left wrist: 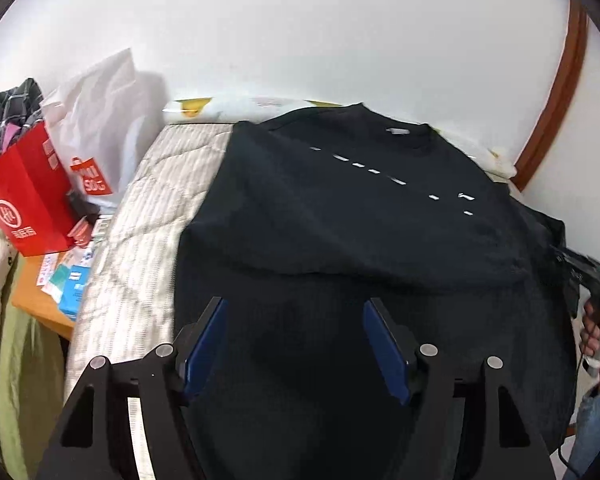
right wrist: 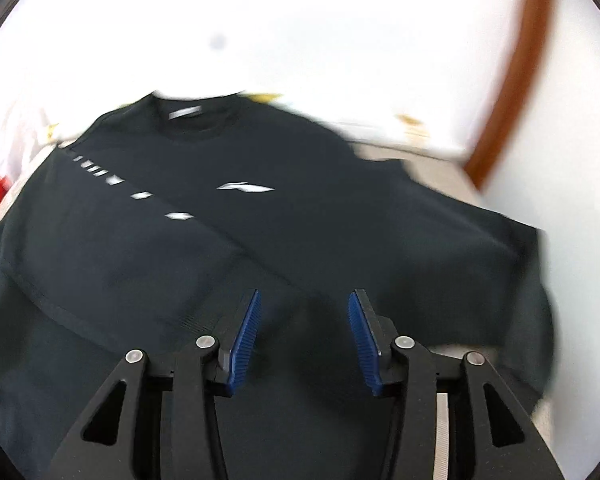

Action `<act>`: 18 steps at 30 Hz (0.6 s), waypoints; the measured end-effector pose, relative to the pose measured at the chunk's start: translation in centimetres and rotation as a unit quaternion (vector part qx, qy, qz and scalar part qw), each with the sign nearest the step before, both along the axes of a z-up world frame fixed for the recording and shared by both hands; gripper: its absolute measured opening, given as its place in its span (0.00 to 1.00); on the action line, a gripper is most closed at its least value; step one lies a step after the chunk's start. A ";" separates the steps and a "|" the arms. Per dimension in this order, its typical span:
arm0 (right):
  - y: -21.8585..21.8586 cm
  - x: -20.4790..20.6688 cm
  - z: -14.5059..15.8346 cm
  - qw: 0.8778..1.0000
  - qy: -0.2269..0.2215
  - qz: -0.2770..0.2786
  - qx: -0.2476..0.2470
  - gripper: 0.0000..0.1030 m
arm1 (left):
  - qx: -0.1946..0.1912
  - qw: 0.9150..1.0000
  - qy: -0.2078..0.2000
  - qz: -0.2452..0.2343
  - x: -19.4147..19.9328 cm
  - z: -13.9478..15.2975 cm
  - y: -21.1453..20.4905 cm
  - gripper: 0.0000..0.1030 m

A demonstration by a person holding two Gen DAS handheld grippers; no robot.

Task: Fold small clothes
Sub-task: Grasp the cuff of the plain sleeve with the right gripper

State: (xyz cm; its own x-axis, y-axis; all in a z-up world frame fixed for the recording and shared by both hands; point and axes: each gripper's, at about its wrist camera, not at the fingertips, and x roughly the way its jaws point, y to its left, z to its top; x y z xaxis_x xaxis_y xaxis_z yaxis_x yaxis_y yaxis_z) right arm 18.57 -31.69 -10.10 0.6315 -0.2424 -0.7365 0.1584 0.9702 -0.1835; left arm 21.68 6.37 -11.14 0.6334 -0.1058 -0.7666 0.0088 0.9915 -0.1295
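One black T-shirt (left wrist: 340, 240) lies spread on the quilted mattress (left wrist: 148, 208), ahead of and under both pairs of jaws. The left gripper (left wrist: 294, 340) has its jaws apart, with nothing between them; the right gripper (right wrist: 304, 340) likewise. Left of the left jaws are two bags: one red bag (left wrist: 24, 204) holding checked cloth (left wrist: 8, 116), and one white bag (left wrist: 100, 128), whose contents I cannot tell.

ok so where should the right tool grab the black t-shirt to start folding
Judging by how the black t-shirt lies flat, collar far, take its right sleeve edge, coming in from the right side. The right tool is open above the lower body, and that sleeve lies spread and unobstructed toward the mattress.
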 end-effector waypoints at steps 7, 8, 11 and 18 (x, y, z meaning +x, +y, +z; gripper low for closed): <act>-10.2 -7.4 -0.9 0.994 0.012 -0.107 -0.002 0.47 | 0.002 1.000 0.006 -0.018 0.8 -0.8 -3.9 0.68; -11.3 -7.9 -1.3 0.993 0.017 -0.118 0.003 0.47 | 0.004 1.000 0.008 -0.019 0.9 -1.0 -4.3 0.68; -13.9 -9.2 -2.9 0.989 0.028 -0.145 0.027 0.49 | 0.010 1.000 0.014 -0.023 1.1 -1.4 -5.5 0.68; -13.8 -9.6 -4.4 0.989 0.021 -0.138 0.046 0.70 | 0.017 0.999 0.038 -0.024 1.4 -2.5 -7.2 0.68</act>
State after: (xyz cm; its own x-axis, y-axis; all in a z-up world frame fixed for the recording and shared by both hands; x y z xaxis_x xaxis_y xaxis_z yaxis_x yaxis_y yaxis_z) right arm 8.98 -45.49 -14.47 0.5186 -0.3312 -0.7883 0.4129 0.9043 -0.1083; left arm 23.12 -0.83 -13.66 0.5685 -0.1080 -0.8155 0.0487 0.9940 -0.0977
